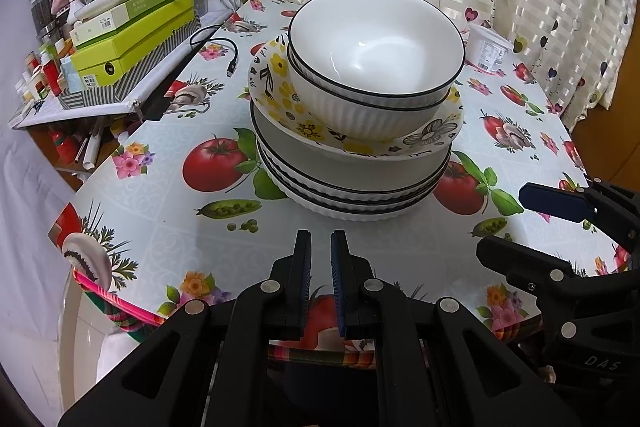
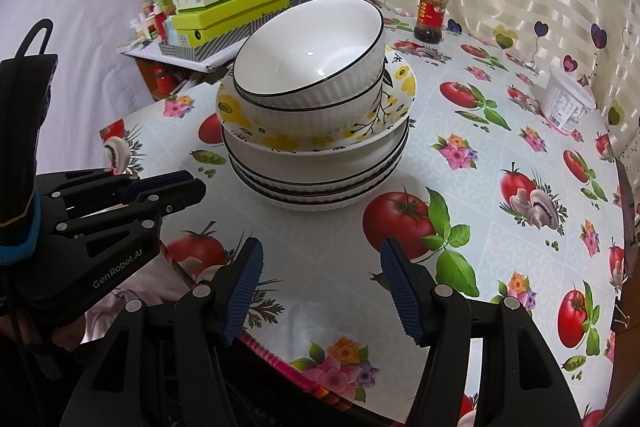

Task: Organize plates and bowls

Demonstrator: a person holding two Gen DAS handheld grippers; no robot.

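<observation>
white bowls (image 1: 376, 55) on stacked plates (image 1: 352, 183)

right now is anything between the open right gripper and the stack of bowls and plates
Nothing: in the right wrist view only bare tablecloth lies between the right gripper and the stack.

"GenRobot.AI" is printed in white on the black body of the left gripper (image 2: 188, 189), seen at left. "DAS" is read on the right gripper (image 1: 560, 215). Other labels stay illegible.

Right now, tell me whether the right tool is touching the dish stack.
Apart. The right wrist view shows the right tool open, with bare tablecloth between its fingertips and the stack.
</observation>
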